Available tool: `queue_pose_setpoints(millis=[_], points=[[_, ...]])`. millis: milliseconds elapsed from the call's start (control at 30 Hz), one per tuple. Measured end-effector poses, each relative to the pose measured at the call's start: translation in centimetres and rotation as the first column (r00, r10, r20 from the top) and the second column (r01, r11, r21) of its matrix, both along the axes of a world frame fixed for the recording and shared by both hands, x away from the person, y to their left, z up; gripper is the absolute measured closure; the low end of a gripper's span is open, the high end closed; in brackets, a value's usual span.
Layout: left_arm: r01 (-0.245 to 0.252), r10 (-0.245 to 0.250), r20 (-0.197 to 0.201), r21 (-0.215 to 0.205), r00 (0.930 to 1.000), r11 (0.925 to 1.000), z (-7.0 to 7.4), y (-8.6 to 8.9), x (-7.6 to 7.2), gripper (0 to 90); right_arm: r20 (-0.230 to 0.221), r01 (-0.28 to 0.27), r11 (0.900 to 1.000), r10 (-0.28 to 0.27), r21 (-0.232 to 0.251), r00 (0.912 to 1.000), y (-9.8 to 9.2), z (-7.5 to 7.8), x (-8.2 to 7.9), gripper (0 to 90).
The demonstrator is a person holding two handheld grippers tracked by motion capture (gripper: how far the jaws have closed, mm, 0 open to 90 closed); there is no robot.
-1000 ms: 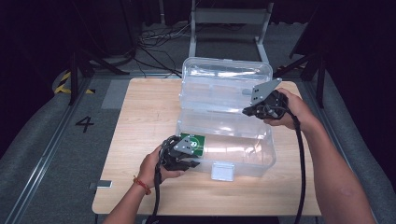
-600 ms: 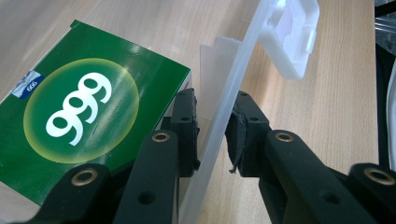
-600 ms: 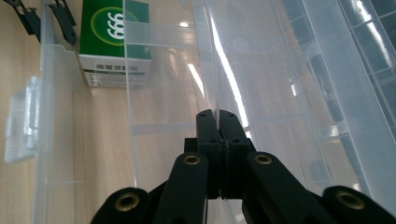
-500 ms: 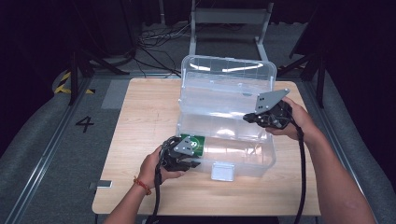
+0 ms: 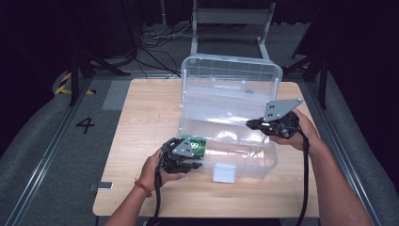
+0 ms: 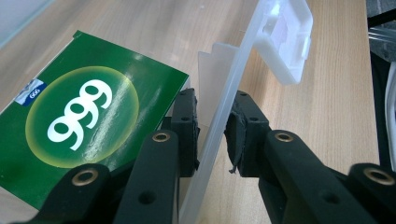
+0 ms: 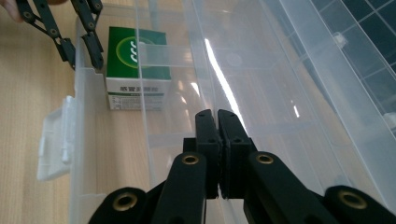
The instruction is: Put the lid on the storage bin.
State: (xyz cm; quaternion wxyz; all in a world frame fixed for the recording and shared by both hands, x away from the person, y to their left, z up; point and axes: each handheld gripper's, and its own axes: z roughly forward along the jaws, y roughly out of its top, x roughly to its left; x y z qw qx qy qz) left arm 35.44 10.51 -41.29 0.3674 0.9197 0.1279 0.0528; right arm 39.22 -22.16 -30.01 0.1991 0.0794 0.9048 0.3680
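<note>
Left gripper [image 6: 212, 135] clamped on front wall of clear box [image 5: 244, 162], steadying it; green carton [image 6: 79, 121] just inside wall, beside inner jaw. Right gripper [image 7: 218, 122] shut, empty, hovering over box interior, lid [image 5: 233, 80] upright beyond it. Judged step: closing lid. Keep left clamp firm so box stays put on worktop [image 5: 141, 117]; reach right gripper behind lid rim, push down evenly, mind latch [image 6: 285, 42] alignment, clear left jaws before lid lands.

High view overhead; tongs views close
</note>
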Motion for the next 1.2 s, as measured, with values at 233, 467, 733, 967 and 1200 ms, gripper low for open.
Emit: queue_pose_setpoints(millis=[233,467,733,967,1200], points=[[-0.003,0.003,0.006,-0.002,1.0000,1.0000,0.0,-0.1,-0.1,73.5,0.017,-0.004,0.999,0.003,0.045,0.9999,-0.5,-0.6,-0.7,87.7],[-0.003,0.003,0.018,0.003,0.9998,1.0000,0.0,0.0,-0.1,72.9,0.021,-0.012,0.998,0.010,0.058,0.9997,-0.5,-1.1,-1.5,87.3],[-0.017,0.017,0.030,0.001,0.9994,0.9998,-0.1,-0.2,-0.4,71.1,0.023,-0.014,0.997,0.012,0.077,0.9997,-0.9,-1.6,-2.2,86.8],[-0.045,0.045,0.045,0.007,0.9980,0.9989,-0.1,-0.3,-0.8,62.3,0.047,-0.001,0.995,-0.003,0.099,0.9989,-0.9,-2.1,-2.9,86.1],[-0.107,0.112,0.059,-0.086,0.9919,0.9905,1.2,1.1,-2.0,41.0,0.051,-0.005,0.993,-0.001,0.116,0.9987,-1.1,-2.5,-3.2,86.0]])
